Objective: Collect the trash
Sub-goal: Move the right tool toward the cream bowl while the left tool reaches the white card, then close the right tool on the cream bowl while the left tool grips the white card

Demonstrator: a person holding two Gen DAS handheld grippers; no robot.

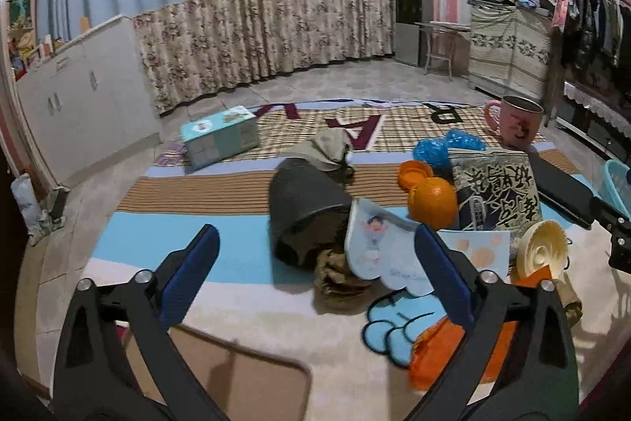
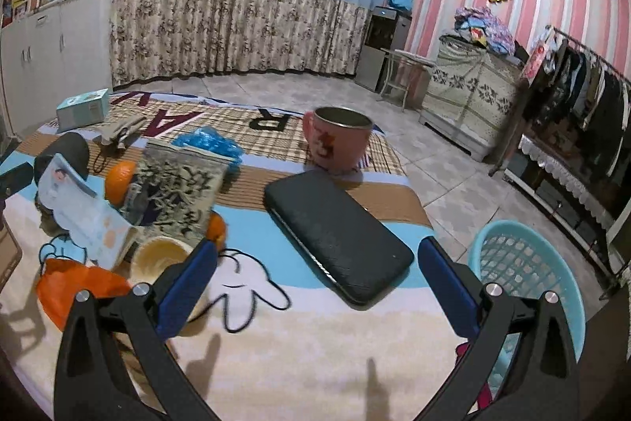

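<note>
Two grippers hang tilted downward over a blanket [image 2: 299, 354] spread on a tiled floor, each with its blue-padded fingers wide apart and nothing between them. The left gripper [image 1: 315, 263] points at a heap of clutter: a dark ribbed pot [image 1: 307, 200] lying on its side sits between and beyond its fingers, with a crumpled brown wad [image 1: 339, 275] just below the pot's mouth. Its right finger [image 1: 441, 271] overlaps a pale blue card with a cartoon figure [image 1: 378, 243]. Past that finger lie an orange [image 1: 432, 202] with a loose piece of peel [image 1: 414, 173] touching it, a glossy packet printed with black characters [image 1: 493, 192], crinkled blue plastic [image 1: 434, 150], a cream-coloured bowl [image 1: 544, 247] on its side and an orange plastic bag [image 1: 437, 354].

The right gripper [image 2: 317, 283] faces a flat black textured case [image 2: 339, 235] lying slantwise, its near corner between the fingers but not touching them. A pink mug [image 2: 335, 141] stands upright beyond the case. Just beside the right finger [image 2: 445, 283], off the blanket's edge, stands a light blue plastic basket [image 2: 528, 263] with a lattice wall. The left finger [image 2: 189, 287] overlaps the bowl's rim. A teal box [image 2: 83, 109] rests at the blanket's far corner.
</note>
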